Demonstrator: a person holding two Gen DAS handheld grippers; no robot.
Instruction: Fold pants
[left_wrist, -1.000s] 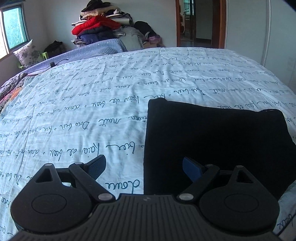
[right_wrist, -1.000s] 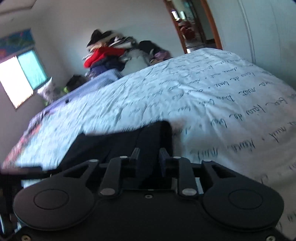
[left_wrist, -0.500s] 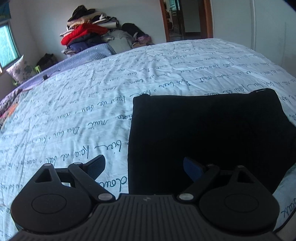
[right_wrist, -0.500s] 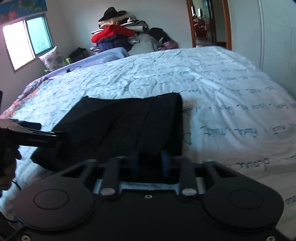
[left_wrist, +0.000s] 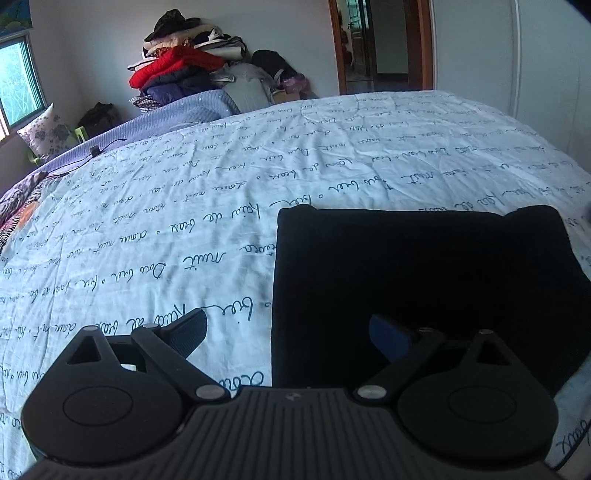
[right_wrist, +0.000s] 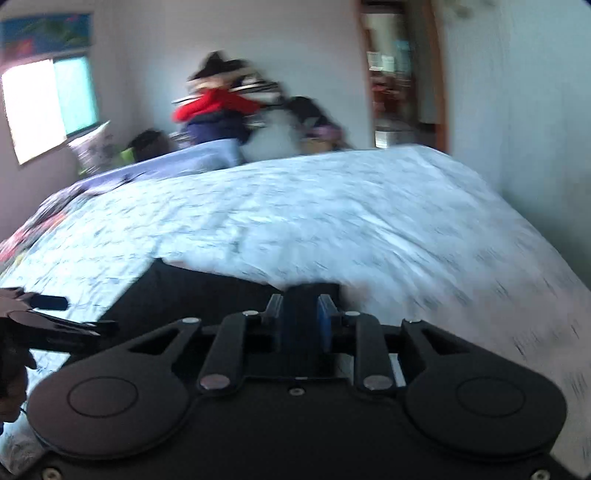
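Where the pants lie: resting as a dark folded rectangle, pants (left_wrist: 424, 288) are sitting flat on the near right part of the bed, their left edge straight.
Left gripper: the left gripper (left_wrist: 288, 332) is hovering with its jaws spread wide, one finger over the bedspread, the other over the cloth; nothing is being pinched.
Right gripper: the right gripper (right_wrist: 301, 321) is showing a narrow gap between its blue pads, and the jaws are opening; a dark strip is sitting between them, but blur is hiding whether it is cloth or shadow.
Risk: if a corner is still snagging on the pads as the hand is pulling away, the top layer is likely to drag and undo the fold.
Surface: a pale blue bedspread (left_wrist: 184, 229) printed with handwriting is lying soft and slightly wrinkled.
Room: a pile of clothes (left_wrist: 184, 74) is standing against the far wall, with a window (left_wrist: 18, 85) at left and a doorway (left_wrist: 380, 44) at right.
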